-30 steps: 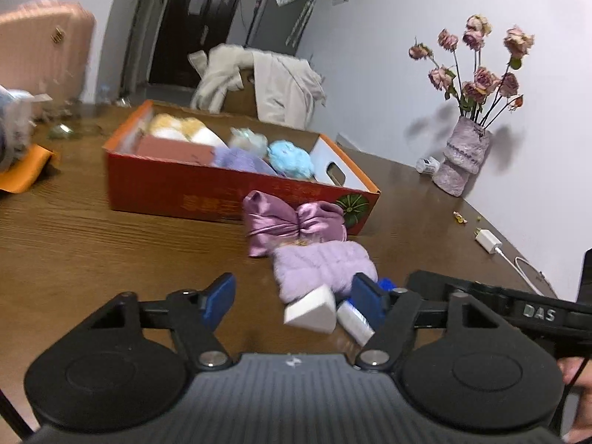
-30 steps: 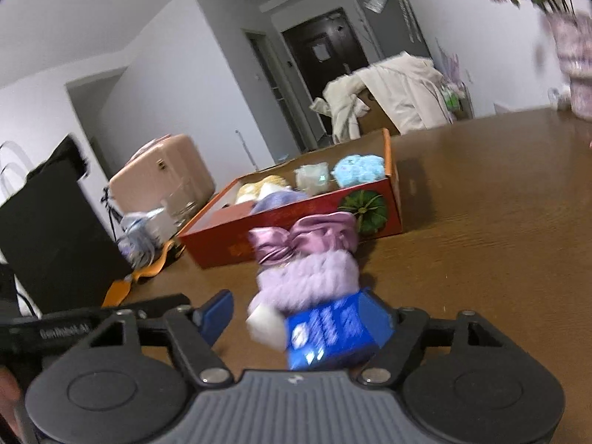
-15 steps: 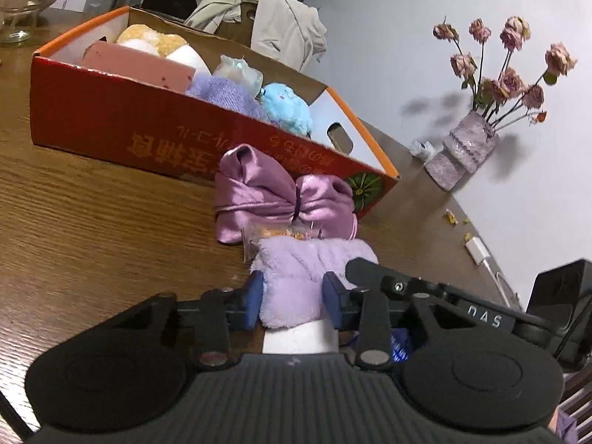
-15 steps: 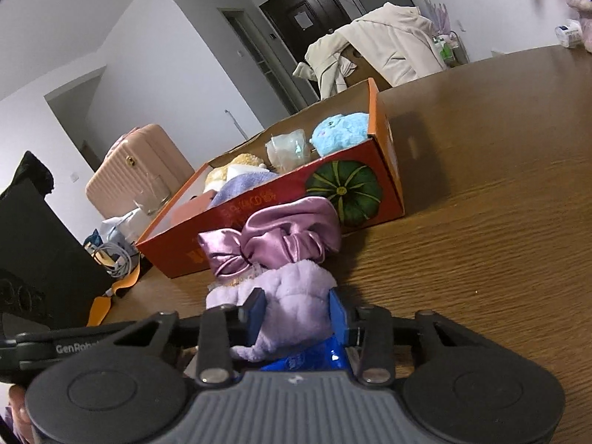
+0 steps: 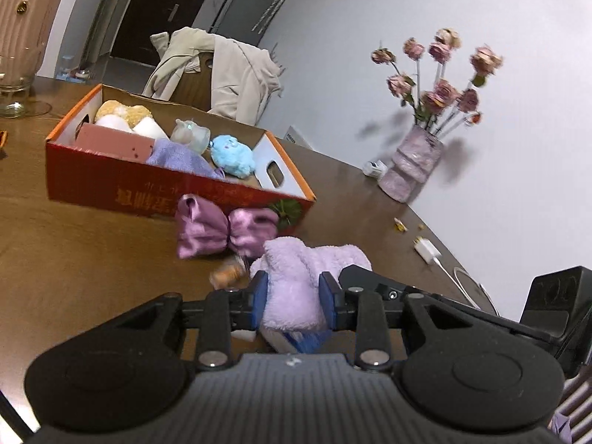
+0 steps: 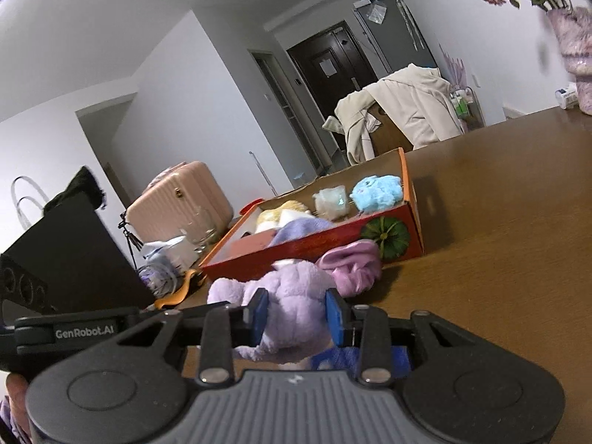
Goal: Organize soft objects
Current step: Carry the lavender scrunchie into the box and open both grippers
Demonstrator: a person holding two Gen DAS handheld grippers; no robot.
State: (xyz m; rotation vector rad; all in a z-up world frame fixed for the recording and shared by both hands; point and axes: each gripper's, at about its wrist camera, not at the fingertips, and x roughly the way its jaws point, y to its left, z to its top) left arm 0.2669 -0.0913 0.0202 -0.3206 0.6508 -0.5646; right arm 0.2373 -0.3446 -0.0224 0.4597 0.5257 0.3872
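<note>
While both grippers clamp one fluffy lilac cloth [image 5: 296, 277], with the left gripper [image 5: 292, 296] closed on one part and the right gripper [image 6: 296, 312] closed on another, judged about two-thirds done. Appears lifted just clear of the brown table [image 5: 74, 259], though contact underneath cannot be told. Seen at 12 o'clock from each camera, right between the blue pads [image 5: 259, 294].

Already packed in the red box [image 5: 92, 181], at 11 o'clock in the left view: a blue plush [image 5: 233, 155], a pale greenish toy [image 5: 190, 133], a folded lavender towel [image 5: 177, 157], a yellow-and-white plush [image 5: 124, 114], and a pink flat item [image 5: 114, 140].

Still out on the table: a satin purple bow [image 5: 222, 231], touching the near wall of the box, between box and cloth. Also a small blurred orange thing [image 5: 227, 275] at 10 o'clock from the cloth, too smeared to name. Beneath the cloth, near the fingers, a blue packet [image 6: 355, 360] and a white block [image 5: 244, 335]; whether soft cannot be told.

Likely remaining: cloth into the box, then the bow.

Off to 2 o'clock in the left view, well apart: a vase [image 5: 410, 170] of dried roses and a white charger [image 5: 427, 251]. Not part of the job, by the look of it.
</note>
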